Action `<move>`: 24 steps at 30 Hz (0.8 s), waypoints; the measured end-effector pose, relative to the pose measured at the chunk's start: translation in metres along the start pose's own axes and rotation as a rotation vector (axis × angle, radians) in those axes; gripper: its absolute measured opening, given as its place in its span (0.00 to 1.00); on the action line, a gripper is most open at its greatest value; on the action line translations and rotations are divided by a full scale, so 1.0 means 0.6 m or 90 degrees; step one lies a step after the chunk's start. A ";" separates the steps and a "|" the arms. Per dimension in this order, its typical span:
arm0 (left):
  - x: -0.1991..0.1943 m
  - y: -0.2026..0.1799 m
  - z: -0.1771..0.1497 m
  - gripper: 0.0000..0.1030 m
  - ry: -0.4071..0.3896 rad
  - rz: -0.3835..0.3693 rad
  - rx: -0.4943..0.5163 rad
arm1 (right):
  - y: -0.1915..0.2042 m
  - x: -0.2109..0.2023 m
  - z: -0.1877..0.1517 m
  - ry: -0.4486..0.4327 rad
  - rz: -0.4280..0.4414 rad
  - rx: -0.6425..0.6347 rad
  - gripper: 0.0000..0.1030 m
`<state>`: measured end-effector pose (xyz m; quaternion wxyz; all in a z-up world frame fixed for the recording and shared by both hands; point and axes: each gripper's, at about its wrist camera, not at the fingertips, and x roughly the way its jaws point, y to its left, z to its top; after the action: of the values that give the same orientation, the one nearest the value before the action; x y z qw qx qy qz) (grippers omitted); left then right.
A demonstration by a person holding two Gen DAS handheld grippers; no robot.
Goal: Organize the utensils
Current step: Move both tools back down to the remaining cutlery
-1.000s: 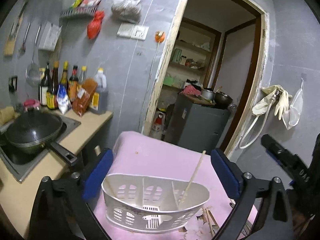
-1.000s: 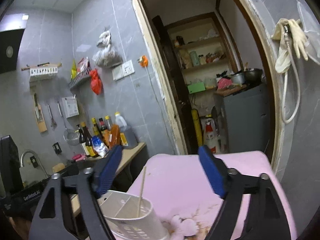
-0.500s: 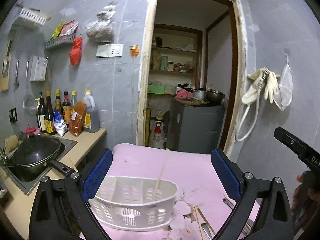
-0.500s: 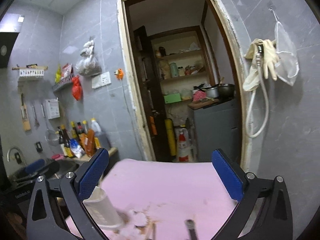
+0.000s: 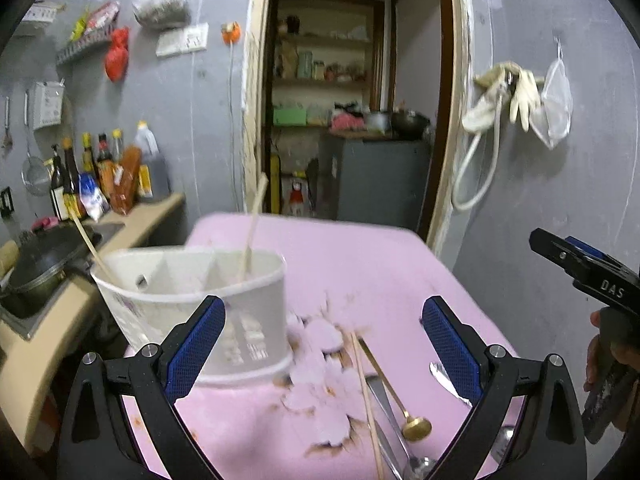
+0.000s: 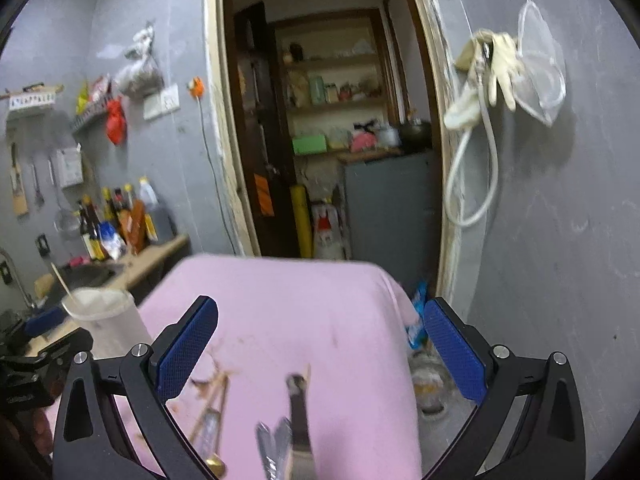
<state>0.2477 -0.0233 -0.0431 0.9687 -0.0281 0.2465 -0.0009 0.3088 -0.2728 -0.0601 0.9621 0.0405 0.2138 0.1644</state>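
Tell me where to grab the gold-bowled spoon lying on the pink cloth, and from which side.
Grip the gold spoon mid-handle, coming from above with the jaws across the thin stem. It lies flat, bowl nearest the camera, close beside a wooden chopstick and steel cutlery, so a low sideways approach would likely nudge them.

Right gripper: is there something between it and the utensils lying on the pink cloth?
Nothing visible stands in the way. The right gripper is open and empty, and the utensils lie on the pink cloth just below and between its fingers. The white caddy stands off to the left, clear of that path.
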 end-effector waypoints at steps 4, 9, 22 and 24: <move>0.035 -0.016 -0.027 0.94 0.059 -0.011 0.002 | -0.020 0.028 -0.029 0.059 -0.005 0.010 1.00; 0.073 -0.020 -0.049 0.85 0.118 -0.034 -0.005 | -0.037 0.065 -0.054 0.123 -0.007 0.018 0.91; 0.181 -0.012 -0.082 0.22 0.264 -0.042 -0.020 | -0.019 0.145 -0.100 0.264 0.063 -0.028 0.51; 0.190 -0.011 -0.084 0.22 0.275 -0.047 -0.025 | -0.014 0.154 -0.104 0.281 0.068 -0.040 0.47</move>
<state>0.3238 -0.0343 -0.1414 0.8919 -0.0552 0.4473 -0.0379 0.3641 -0.2495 -0.1545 0.8828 -0.0151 0.4111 0.2266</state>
